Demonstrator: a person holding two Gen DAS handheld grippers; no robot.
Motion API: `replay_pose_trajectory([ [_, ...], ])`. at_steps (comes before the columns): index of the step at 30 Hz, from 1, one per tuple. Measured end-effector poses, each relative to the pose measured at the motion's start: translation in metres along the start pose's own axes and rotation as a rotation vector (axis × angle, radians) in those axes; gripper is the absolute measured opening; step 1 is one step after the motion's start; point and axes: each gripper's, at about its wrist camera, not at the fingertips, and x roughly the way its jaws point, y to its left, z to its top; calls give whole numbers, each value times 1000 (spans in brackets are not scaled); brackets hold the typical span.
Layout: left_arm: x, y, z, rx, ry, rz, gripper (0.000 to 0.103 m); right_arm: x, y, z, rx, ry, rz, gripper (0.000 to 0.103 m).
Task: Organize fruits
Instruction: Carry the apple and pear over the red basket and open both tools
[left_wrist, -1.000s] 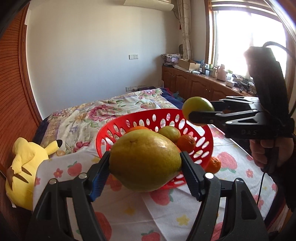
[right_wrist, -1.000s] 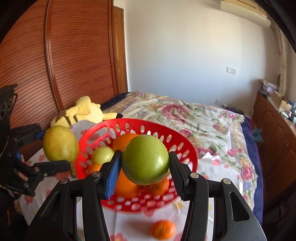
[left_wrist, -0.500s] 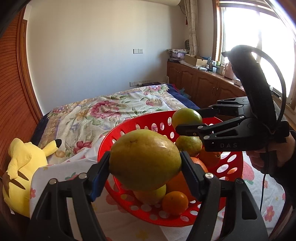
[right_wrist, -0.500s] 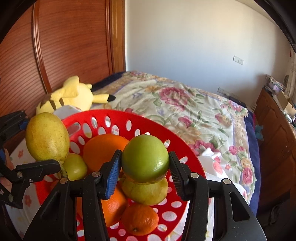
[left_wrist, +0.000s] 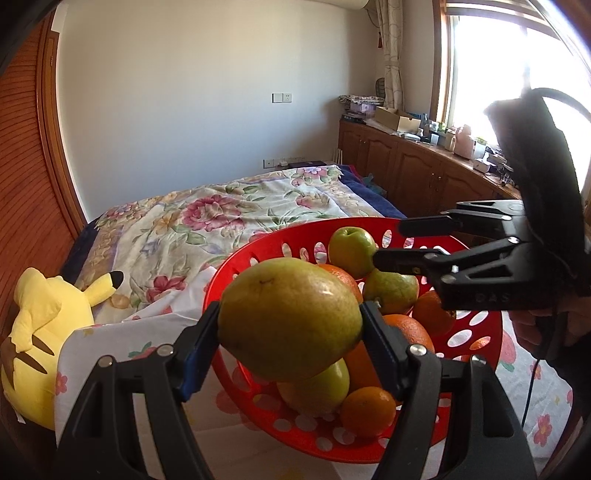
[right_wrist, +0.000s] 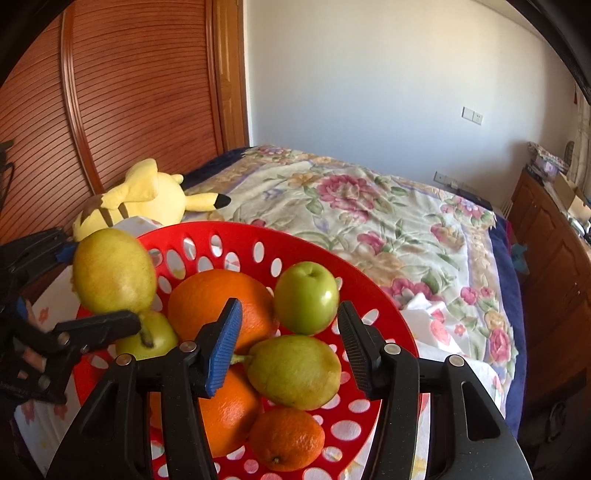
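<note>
My left gripper (left_wrist: 290, 334) is shut on a large yellow-green pear (left_wrist: 288, 325), held over the near left rim of the red perforated basket (left_wrist: 258, 251). The pear also shows in the right wrist view (right_wrist: 112, 271). My right gripper (right_wrist: 290, 347) is open and empty above the basket (right_wrist: 388, 306). A green apple (right_wrist: 306, 291) lies in the basket just beyond its fingers, also seen in the left wrist view (left_wrist: 351, 251). Oranges (right_wrist: 218, 301), a small mandarin (right_wrist: 286, 437) and another pear (right_wrist: 295, 371) lie in the basket.
A yellow plush toy (right_wrist: 147, 195) lies left of the basket by the wooden wardrobe (right_wrist: 110, 92). The basket stands on a strawberry-print cloth (left_wrist: 532, 391) in front of a floral bed (right_wrist: 369, 206). Wooden cabinets (left_wrist: 424, 177) run along the right.
My right gripper has opened and let go of the green apple, which now lies in the basket. Both grippers have moved further over the basket; the left still holds the pear.
</note>
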Motion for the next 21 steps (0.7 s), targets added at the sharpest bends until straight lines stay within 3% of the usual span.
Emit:
replay_pose_trajectory([
  [10, 12, 5, 6, 22, 31, 41, 73, -23, 12, -23, 10, -46, -3, 55],
  [21, 15, 2, 2, -3, 44, 28, 73, -44, 13, -40, 32, -78, -19, 55],
])
